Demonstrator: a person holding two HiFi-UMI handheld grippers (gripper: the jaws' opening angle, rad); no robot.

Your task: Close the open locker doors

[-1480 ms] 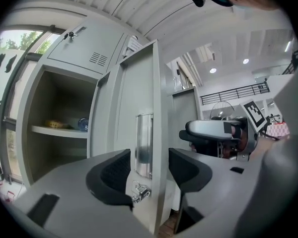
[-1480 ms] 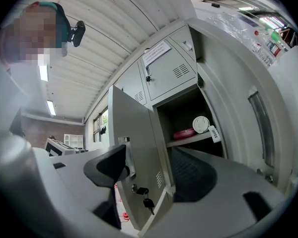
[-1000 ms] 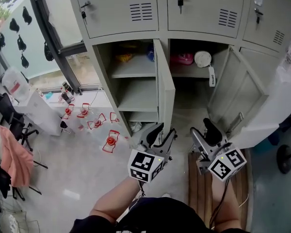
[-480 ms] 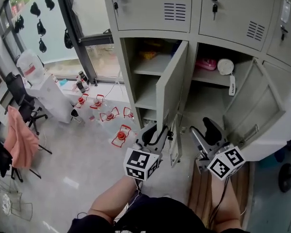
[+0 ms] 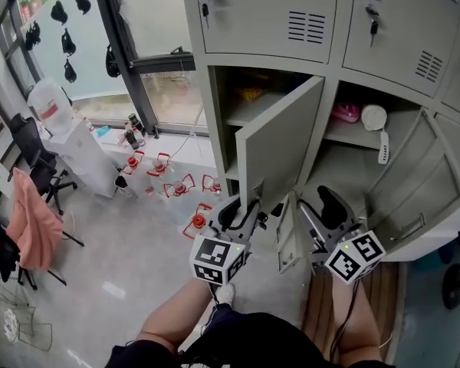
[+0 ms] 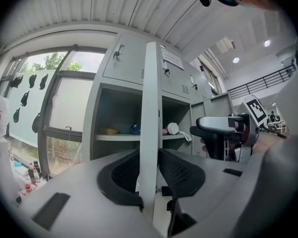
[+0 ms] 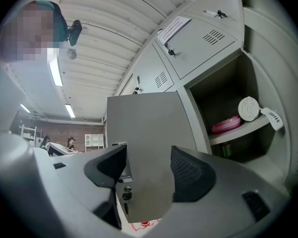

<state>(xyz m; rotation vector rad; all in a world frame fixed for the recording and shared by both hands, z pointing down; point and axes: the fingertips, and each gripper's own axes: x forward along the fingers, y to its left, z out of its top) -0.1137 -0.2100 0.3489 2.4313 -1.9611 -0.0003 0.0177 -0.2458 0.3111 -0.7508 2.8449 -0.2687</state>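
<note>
At left, the left gripper [image 5: 241, 211] pinches the free edge of the half-open left locker door [image 5: 280, 148] between its pads, though its jaws are opening slightly. Just right of it, the right gripper [image 5: 322, 209] hovers wide open and empty before that door's face, and the right locker door [image 5: 414, 190] stands wide open. The swing should probably follow the hinge's arc, with the grip released before the pads reach the frame.

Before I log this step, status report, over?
Left gripper jaws opening, left door edge between them. Right gripper open. Right door wide open. No obstruction seen.
</note>
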